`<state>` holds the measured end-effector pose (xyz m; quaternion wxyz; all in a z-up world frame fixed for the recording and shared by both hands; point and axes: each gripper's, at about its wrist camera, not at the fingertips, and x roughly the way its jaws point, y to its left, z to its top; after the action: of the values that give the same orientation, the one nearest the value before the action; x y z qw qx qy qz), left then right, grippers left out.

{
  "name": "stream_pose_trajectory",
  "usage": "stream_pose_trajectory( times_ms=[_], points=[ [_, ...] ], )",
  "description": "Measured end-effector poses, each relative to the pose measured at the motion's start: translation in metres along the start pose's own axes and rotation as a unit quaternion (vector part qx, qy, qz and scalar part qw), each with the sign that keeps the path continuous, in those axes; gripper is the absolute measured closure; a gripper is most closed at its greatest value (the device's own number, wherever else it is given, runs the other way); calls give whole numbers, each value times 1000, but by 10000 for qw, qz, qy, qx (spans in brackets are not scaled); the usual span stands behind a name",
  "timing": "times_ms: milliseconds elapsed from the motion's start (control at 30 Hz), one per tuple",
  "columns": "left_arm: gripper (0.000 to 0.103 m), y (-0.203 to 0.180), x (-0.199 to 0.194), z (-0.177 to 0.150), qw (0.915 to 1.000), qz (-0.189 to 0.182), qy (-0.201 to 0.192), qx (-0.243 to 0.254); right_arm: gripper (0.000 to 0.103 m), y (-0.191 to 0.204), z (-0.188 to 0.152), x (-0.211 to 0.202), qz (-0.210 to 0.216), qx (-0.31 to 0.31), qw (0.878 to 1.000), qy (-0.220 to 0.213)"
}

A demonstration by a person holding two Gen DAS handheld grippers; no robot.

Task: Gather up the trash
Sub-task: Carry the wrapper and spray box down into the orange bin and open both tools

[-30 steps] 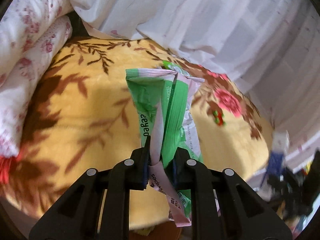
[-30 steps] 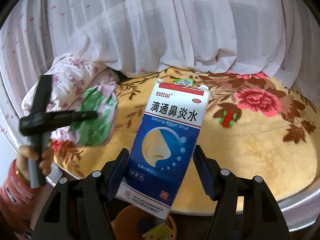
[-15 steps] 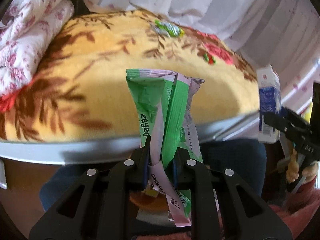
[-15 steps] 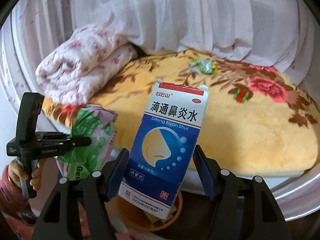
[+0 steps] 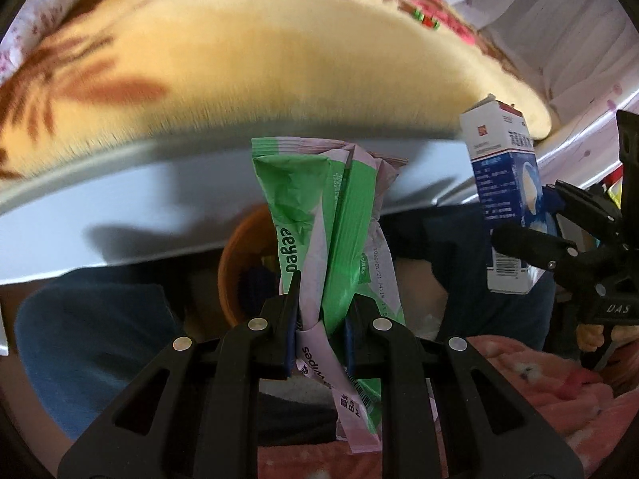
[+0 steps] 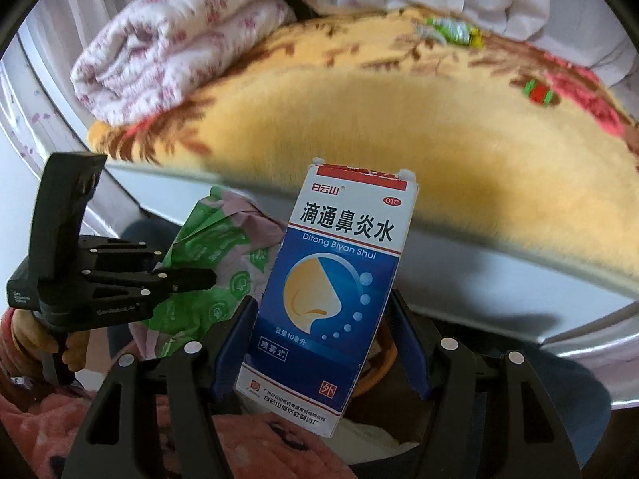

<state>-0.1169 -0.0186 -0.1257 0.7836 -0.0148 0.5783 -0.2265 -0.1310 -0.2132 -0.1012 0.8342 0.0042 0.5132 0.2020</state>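
Note:
My left gripper [image 5: 321, 311] is shut on a crumpled green and pink wipes wrapper [image 5: 319, 215], held upright below the table edge over an orange bin [image 5: 239, 263]. It also shows in the right wrist view [image 6: 207, 255], held by the left gripper [image 6: 199, 279]. My right gripper [image 6: 323, 327] is shut on a blue and white nasal spray box [image 6: 335, 291], which also shows in the left wrist view [image 5: 505, 183]. The orange bin [image 6: 385, 363] peeks out behind the box. A green candy wrapper [image 6: 451, 34] and a small red and green piece [image 6: 539, 94] lie on the blanket.
A yellow floral blanket [image 6: 399, 131] covers the round table with a grey rim [image 5: 120, 207]. A rolled pink floral quilt [image 6: 167, 44] lies at its left. White curtains hang behind. The person's dark blue legs [image 5: 92, 331] and pink sleeve [image 5: 551, 383] are below.
Both grippers have dropped from over the blanket to below the table edge with their loads. The orange bin has come into view behind the wrapper.

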Motion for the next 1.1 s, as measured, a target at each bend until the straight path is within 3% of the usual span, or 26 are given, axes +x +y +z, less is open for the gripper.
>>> stream_pose_trajectory(
  times_ms=[200,433,967,1067,1100],
  points=[
    [87,6,29,2,9993,45,357,-76,38,-6,-6,35,127,96,9985,519],
    [87,18,54,4,9975,59,665,-224,38,-15,-11,57,137,190,9962,843],
    [86,17,76,6,9946,103,970,-349,38,-15,-8,84,142,241,9930,1148],
    [75,21,76,9,9940,93,968,-506,34,-16,-9,85,184,292,9923,1189],
    [64,22,74,10,9940,124,938,-541,30,-16,-10,87,199,318,9920,1201]
  ],
)
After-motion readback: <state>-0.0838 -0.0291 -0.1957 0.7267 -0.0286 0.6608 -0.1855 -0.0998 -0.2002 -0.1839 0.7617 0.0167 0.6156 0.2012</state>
